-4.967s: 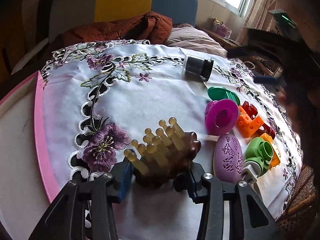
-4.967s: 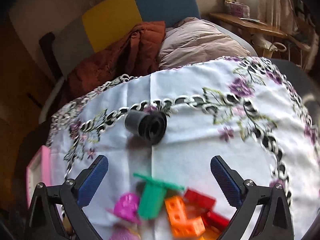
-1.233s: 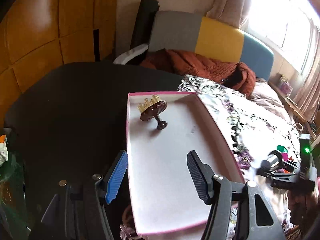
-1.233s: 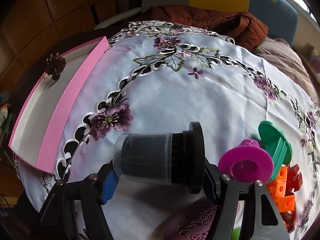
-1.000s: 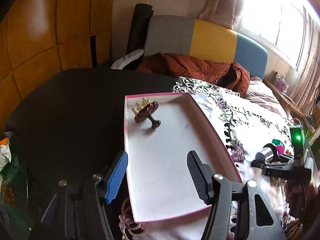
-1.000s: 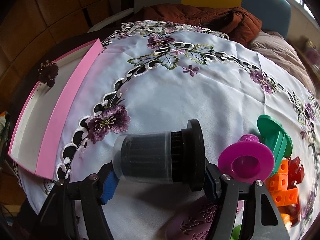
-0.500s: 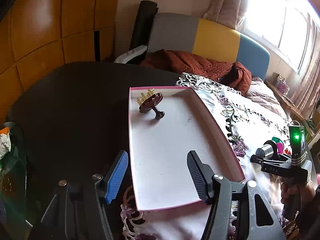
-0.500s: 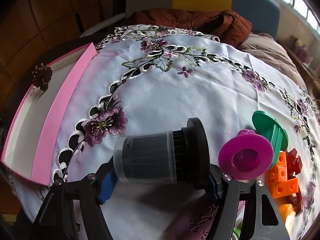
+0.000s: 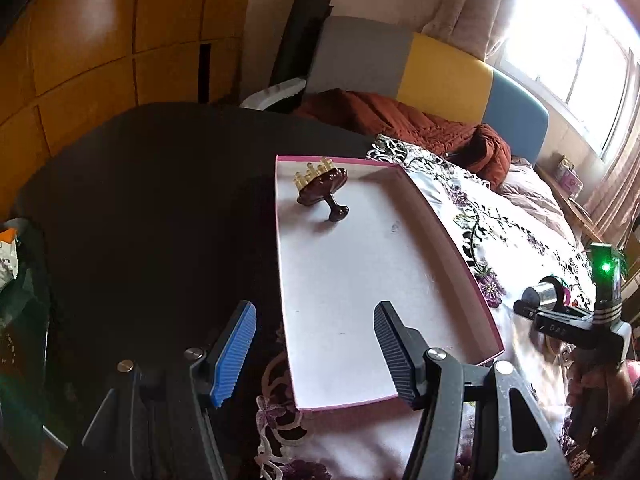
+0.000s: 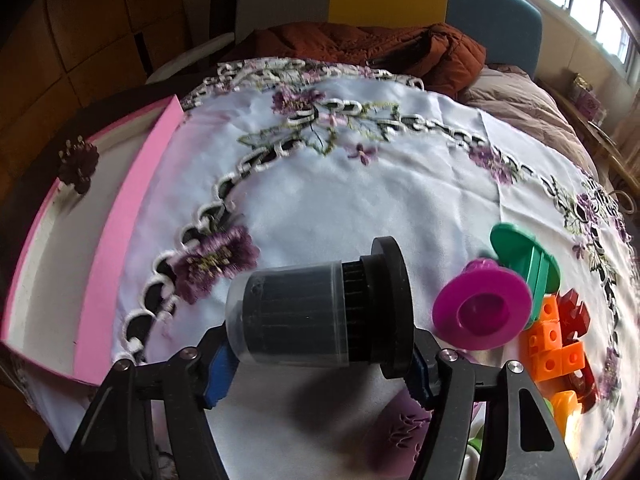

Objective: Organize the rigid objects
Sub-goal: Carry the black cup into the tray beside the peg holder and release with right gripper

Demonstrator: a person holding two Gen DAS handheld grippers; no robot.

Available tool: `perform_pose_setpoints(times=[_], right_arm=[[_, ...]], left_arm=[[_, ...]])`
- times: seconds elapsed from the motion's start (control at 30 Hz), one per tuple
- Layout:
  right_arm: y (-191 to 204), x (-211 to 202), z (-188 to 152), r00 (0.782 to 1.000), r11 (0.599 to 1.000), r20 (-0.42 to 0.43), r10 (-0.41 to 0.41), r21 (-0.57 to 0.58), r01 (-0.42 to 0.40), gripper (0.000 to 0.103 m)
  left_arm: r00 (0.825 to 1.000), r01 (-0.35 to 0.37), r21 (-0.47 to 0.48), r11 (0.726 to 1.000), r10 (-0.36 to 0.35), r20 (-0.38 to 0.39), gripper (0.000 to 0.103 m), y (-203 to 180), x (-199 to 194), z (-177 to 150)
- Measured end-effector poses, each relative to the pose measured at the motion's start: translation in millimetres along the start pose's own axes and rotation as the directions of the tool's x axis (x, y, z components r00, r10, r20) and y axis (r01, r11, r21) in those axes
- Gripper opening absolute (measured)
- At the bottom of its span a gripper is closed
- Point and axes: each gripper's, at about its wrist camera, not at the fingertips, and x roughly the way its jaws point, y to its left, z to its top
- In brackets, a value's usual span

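Note:
A pink-rimmed white box (image 9: 448,240) lies at the left edge of the embroidered cloth. Inside, at its far end, rests a brown massage brush (image 9: 322,188) with pale pegs, which also shows in the right wrist view (image 10: 78,164). My left gripper (image 9: 314,312) hovers open and empty over the box's near end. My right gripper (image 10: 320,360) grips a black jar with a clear cap (image 10: 312,316) lying sideways above the cloth, and its jaws are closing on it. From the left wrist view the jar (image 9: 538,294) sits to the right of the box.
Right of the jar lie a magenta spool (image 10: 480,312), a green spool (image 10: 528,260), orange and red blocks (image 10: 556,340) and a purple oval piece (image 10: 404,428). A chair with a brown jacket (image 10: 360,48) stands behind the table. Dark tabletop (image 9: 140,200) spreads left of the box.
Five seconds ago my left gripper held the brush; it now lies in the box. My right gripper has picked up the jar. Over the last second, both views shifted only slightly.

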Motion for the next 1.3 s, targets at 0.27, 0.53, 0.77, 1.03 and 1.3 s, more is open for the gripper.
perform_pose_setpoints(times=[0.27,0.53,0.77,1.03,1.3], right_arm=[[35.1,-29.9,34.6,0.991,0.994,0.082,0.105,-0.051,-0.101,0.068],[99.5,-24.0,68.3,0.974,0.964,0.062,0.22,-0.165,-0.207,0.068],[161.7,7.3,100.9,0.972,0.941,-0.006,0.235,-0.249,-0.229,0.068],[196.4,56.1,125.0,0.982,0.947,-0.066,0.179,-0.258,-0.19,0.069],[186.7,62.1,122.2,0.985,0.958,-0.055,0.162,-0.231,-0.171,0.076]], left_arm=[[1.0,-0.003,-0.007,1.0,0.003,-0.005,0.062,2.4,0.1,0.1],[1.0,-0.008,-0.013,1.0,0.008,0.005,0.062,7.0,-3.0,-0.3],[1.0,-0.021,-0.024,0.999,0.021,-0.006,0.062,14.3,2.2,-0.2],[0.999,-0.049,-0.05,0.998,0.049,-0.007,0.062,29.0,5.0,-0.9],[0.998,-0.064,-0.055,0.996,0.064,-0.001,0.062,33.1,3.2,-0.3]])
